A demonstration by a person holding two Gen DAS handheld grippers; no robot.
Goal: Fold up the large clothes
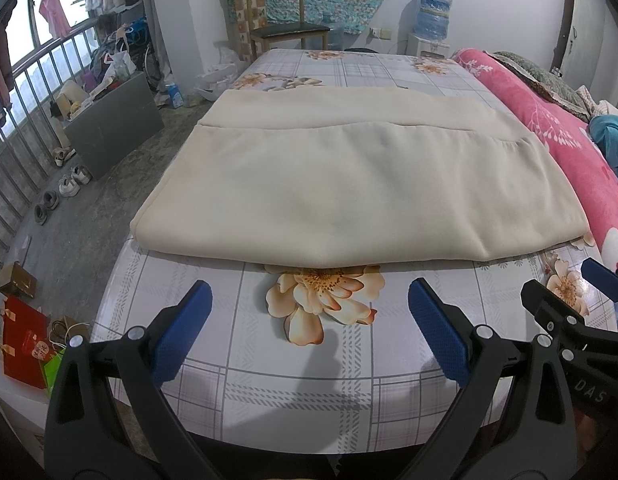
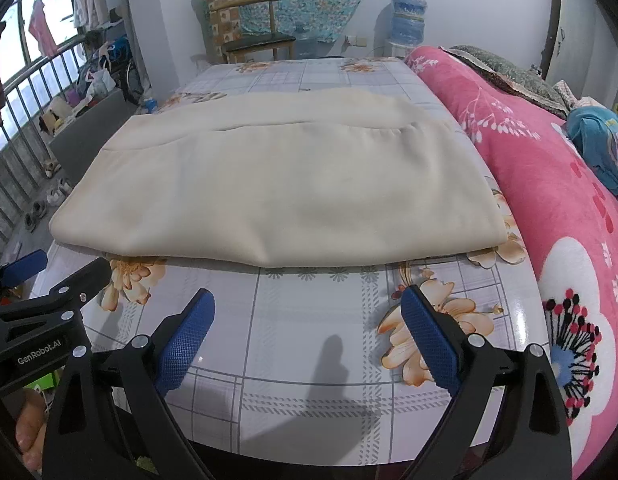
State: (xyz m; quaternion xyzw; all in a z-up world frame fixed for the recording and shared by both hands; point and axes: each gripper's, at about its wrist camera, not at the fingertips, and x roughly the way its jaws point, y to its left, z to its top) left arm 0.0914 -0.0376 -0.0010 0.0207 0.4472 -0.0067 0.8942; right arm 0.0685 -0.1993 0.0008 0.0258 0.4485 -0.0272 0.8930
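A cream garment (image 1: 361, 184) lay folded into a broad, flat rectangle on the desk (image 1: 309, 392), which wore a glossy checked cover printed with orange flowers. The fabric looked thick and soft, with few wrinkles. Its near edge was a rounded fold lying in stacked layers, and a seam or layer edge ran across it towards the far side, with a narrower band of the same cloth beyond. In the right wrist view the garment (image 2: 277, 184) filled most of the desk's width, its right edge close to a pink flowered blanket (image 2: 549, 200) heaped alongside.

The left claw (image 1: 309, 300) stood wide, blue pads well apart, holding nothing, short of the garment's near edge above the bare cover. The right claw (image 2: 307, 308) was likewise spread wide and empty, just beside the left one and also clear of the cloth.
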